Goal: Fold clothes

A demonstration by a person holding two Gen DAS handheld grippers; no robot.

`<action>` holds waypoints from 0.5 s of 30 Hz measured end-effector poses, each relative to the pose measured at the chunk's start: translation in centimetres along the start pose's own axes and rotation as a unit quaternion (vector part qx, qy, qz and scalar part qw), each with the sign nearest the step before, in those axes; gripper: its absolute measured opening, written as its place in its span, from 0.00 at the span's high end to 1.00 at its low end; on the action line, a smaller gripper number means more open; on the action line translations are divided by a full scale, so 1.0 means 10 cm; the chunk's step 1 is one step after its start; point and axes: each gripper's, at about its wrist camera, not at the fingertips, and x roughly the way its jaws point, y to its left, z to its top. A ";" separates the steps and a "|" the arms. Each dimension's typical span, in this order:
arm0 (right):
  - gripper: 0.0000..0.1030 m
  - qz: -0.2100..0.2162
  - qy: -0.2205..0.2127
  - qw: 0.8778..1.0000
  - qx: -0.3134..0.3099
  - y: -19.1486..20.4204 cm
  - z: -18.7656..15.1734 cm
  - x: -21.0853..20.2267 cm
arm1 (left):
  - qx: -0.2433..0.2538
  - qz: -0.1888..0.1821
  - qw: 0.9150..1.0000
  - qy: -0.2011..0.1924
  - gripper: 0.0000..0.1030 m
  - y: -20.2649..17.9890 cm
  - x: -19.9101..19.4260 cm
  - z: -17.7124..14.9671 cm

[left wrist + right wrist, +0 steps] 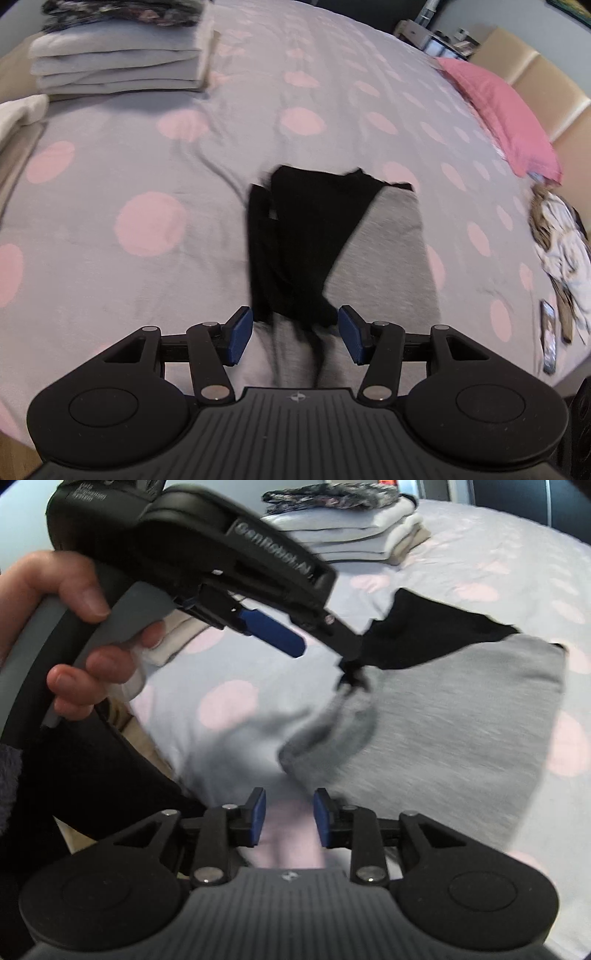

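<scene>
A grey garment (pixel 388 258) with a black part (pixel 306 229) folded across it lies on the dotted bed cover (pixel 147 166). My left gripper (pixel 295 332) hovers at its near edge, jaws wide apart. Grey and black cloth runs between the blue pads (pixel 242 336) without being pinched. In the right wrist view the left gripper (pixel 325 653) shows from the side, and the garment (pixel 461 720) bunches up against its far finger. My right gripper (pixel 290 818) is open just off the garment's corner, and only bed cover shows between its pads.
A stack of folded clothes (pixel 118 62) sits at the far left of the bed. Along the right side lie a pink pillow (pixel 506 110), a crumpled white and brown garment (pixel 561 236) and a phone (pixel 548 339). A person's hand (pixel 74 590) grips the left gripper's handle.
</scene>
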 end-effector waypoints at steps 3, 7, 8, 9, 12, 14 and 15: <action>0.69 -0.049 -0.005 0.998 0.025 -0.16 -0.03 -0.12 | 0.037 0.015 0.999 0.003 0.52 -0.18 0.08 -0.07; 0.70 -0.100 -0.020 0.992 0.068 -0.40 -0.06 -0.25 | 0.067 0.035 0.997 0.015 0.66 -0.29 0.22 -0.12; 0.71 -0.107 -0.021 0.991 0.076 -0.45 -0.07 -0.27 | 0.067 0.041 0.997 0.019 0.76 -0.28 0.24 -0.13; 0.73 -0.114 -0.022 0.990 0.082 -0.49 -0.08 -0.28 | 0.065 0.044 0.997 0.024 0.79 -0.26 0.26 -0.14; 0.75 -0.134 -0.006 0.988 0.076 -0.56 -0.14 -0.23 | 0.058 0.052 0.996 0.041 0.93 -0.17 0.33 -0.17; 0.79 -0.139 0.011 0.987 0.077 -0.62 -0.21 -0.17 | 0.053 0.066 0.995 0.051 0.94 -0.10 0.39 -0.21; 0.80 -0.141 0.019 0.987 0.078 -0.64 -0.24 -0.14 | 0.048 0.070 0.995 0.058 0.94 -0.05 0.43 -0.22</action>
